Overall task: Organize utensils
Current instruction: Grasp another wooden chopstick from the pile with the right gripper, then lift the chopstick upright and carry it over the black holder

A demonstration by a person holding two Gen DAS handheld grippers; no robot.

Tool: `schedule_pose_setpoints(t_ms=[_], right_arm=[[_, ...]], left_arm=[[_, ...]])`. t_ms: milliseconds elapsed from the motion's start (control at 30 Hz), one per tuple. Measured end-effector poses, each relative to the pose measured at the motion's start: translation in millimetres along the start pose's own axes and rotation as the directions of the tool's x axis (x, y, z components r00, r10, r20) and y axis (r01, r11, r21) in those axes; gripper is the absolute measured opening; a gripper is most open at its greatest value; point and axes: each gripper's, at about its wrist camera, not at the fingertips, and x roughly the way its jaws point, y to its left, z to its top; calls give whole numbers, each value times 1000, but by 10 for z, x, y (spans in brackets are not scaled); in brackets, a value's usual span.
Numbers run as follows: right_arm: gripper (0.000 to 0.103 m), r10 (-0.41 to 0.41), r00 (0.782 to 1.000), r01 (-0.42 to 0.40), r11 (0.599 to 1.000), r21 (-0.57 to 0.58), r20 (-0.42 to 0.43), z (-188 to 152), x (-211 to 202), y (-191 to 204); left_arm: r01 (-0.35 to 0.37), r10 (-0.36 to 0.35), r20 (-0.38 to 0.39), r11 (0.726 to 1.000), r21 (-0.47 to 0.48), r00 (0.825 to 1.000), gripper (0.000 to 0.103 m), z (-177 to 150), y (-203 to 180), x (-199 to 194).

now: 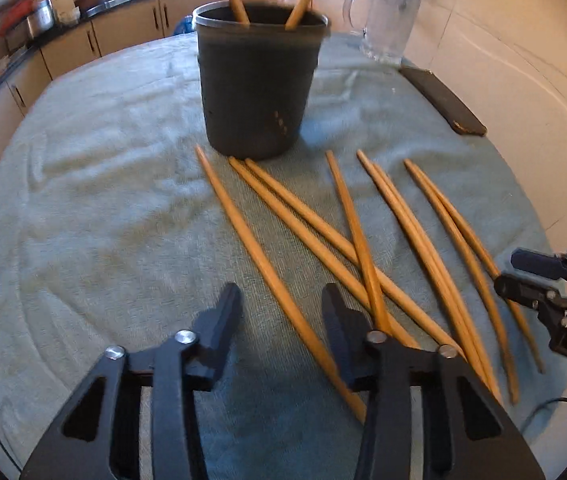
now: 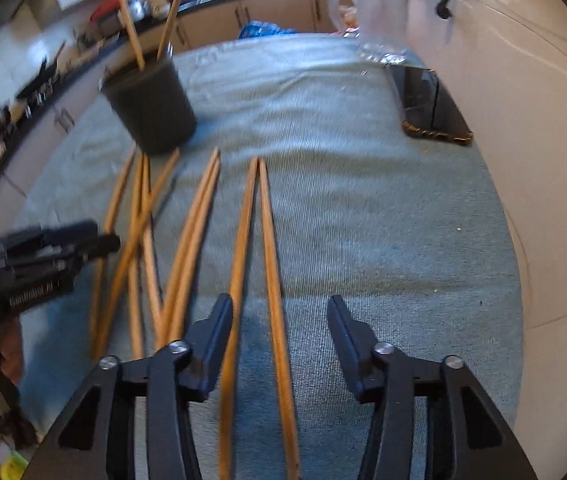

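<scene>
Both tongs, left (image 1: pixel 281 300) and right (image 2: pixel 279 312), hang released, each straddling a wooden chopstick (image 1: pixel 267 268) on the towel-covered table (image 1: pixel 103 200), lined up to feed the dark cup (image 1: pixel 257 84) already holding two.

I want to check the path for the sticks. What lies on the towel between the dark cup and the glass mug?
In the right wrist view, only bare towel lies between the dark cup and the glass mug.
</scene>
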Motion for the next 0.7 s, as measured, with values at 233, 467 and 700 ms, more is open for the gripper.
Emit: schedule_pose_setpoints(t_ms=[233, 467, 700], right_arm=[[29, 1, 1000, 0, 999, 39, -6, 81, 93, -73], [29, -10, 1000, 11, 999, 30, -24, 79, 151, -85], [29, -34, 998, 36, 999, 30, -45, 82, 161, -126]], left_arm=[[-19, 19, -14, 999, 44, 1000, 13, -30, 37, -7], [-40, 42, -32, 997, 63, 999, 11, -181, 318, -137], [-14, 22, -90, 996, 84, 996, 11, -407, 511, -335]])
